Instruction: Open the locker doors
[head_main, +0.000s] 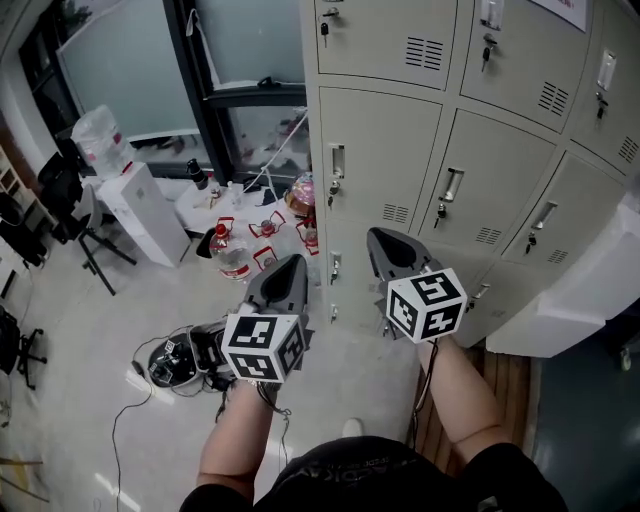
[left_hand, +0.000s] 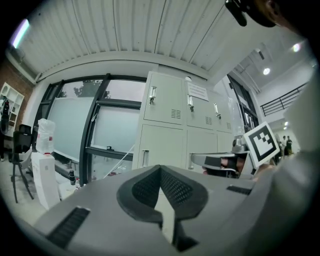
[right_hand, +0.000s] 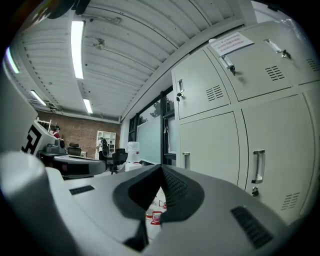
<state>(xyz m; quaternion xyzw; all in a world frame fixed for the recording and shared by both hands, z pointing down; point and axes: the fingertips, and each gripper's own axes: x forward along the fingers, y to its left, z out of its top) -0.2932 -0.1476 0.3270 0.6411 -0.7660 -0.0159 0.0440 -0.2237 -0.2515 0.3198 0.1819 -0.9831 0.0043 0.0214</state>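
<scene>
**Head view.** The lockers (head_main: 500, 120) fill the upper right, ahead of both tools and to their right. The left tool (head_main: 288, 268) and the right tool (head_main: 385, 242) are held low and side by side, tips toward the lockers. The right tool is the nearer one. Its tips are near the bottom row, below and left of the middle door's handle (head_main: 452, 185). Each handle is a short bar with its long axis upright, set at its door's left edge, so a pull would likely have to hook that bar from the side.

- Tools: two.
- Middle row: three doors, one handle each.
- Top row: three doors, cut by the frame.
- Bottom row: at least two doors, partly hidden behind the tools.

Every door I can make out is closed. A pale slab (head_main: 570, 300) at the far right might be a door swung out, but I cannot tell.

**Left gripper view.** This tool's jaws are pressed together with nothing between them. The lockers stand straight ahead beyond the tips. Five upright handles show: three in the upper row and two in the lower. The right tool sits off to the right.

**Right gripper view.** These jaws are also pressed together and empty. The lockers run along the right side. The nearest handle (right_hand: 257, 167) lies right of the tips, with a second one (right_hand: 186, 160) farther along the row. The left tool shows at the left edge.
</scene>
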